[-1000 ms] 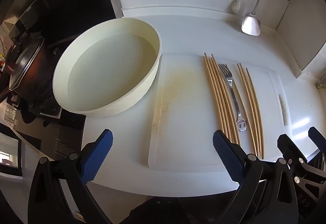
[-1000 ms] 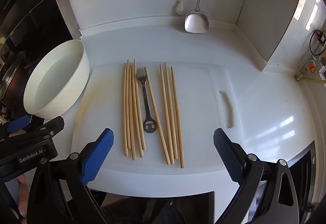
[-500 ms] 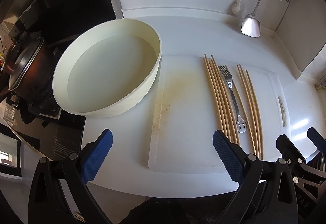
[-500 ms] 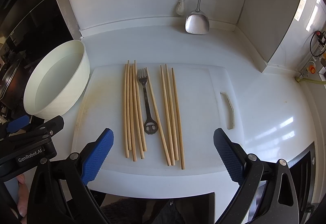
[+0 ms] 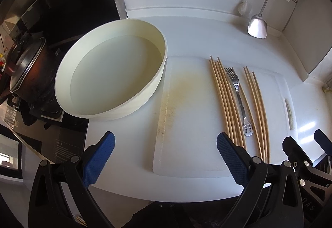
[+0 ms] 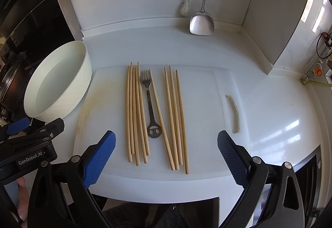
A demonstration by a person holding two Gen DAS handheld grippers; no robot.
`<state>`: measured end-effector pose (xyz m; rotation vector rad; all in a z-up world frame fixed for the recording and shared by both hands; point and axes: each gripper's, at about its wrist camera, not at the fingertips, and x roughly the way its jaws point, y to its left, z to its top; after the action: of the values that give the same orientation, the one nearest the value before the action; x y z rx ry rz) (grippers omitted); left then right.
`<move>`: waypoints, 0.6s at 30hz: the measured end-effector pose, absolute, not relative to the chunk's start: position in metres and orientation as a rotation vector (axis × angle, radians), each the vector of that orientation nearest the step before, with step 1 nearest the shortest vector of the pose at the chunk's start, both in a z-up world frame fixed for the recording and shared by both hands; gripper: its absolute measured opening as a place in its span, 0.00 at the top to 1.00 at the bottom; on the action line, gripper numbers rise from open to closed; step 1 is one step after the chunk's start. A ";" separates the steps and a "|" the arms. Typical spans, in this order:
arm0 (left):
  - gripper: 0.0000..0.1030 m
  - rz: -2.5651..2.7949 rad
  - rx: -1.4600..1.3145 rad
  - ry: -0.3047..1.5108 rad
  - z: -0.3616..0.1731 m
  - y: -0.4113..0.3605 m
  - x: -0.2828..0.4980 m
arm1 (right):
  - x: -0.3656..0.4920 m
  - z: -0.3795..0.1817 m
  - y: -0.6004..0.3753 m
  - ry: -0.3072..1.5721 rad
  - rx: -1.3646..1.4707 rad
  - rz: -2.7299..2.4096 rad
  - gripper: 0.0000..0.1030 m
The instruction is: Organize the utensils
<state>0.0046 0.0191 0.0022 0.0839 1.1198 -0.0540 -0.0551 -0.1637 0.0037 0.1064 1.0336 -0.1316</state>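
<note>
Nearest, right gripper [image 6: 166, 157] spread wide and empty, hovering over the near edge of the board [image 6: 207, 103], blue pads either side of the utensil ends. Left gripper [image 5: 165, 157] likewise wide open, holding nothing, over the board's near-left corner, close beside the other.

On the board, all lying lengthwise, near edge to far edge: a left bundle of chopsticks [image 6: 134, 111] packed close together, then a fork [image 6: 149, 101] with tines toward the far edge and its cut-out handle end toward the near edge, one loose chopstick [image 6: 159, 114] slanting across just right of the fork and seemingly touching it, then a right bundle [image 6: 176, 116] fanning a little at the near ends. Right part of the board bare except for its handle slot.

Off the board's left edge, a bowl [image 5: 112, 76] — white, nothing in it, rim touching or almost touching the board's far-left corner. Beyond, at the counter's far edge, a spatula [image 6: 201, 22] hanging against the wall.

Probably the very start: nothing gripped, nothing sorted yet. Next move likely a descent onto one item — perhaps the fork, separate in kind from the sticks. Calls for pads straddling the thin handle, closing low against the board without snagging the slanted stick beside it.
</note>
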 end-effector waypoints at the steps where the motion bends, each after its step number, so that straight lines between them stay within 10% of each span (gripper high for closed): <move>1: 0.06 -0.056 0.084 1.120 0.002 0.019 0.004 | -0.055 0.004 -0.164 1.034 0.107 -0.132 0.09; 18: 0.06 -0.053 0.085 1.119 0.002 0.021 0.005 | -0.056 0.005 -0.164 1.033 0.105 -0.132 0.09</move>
<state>0.0047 0.0212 0.0020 0.0848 1.1188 -0.0532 -0.0555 -0.1641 0.0050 0.1049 1.0328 -0.1319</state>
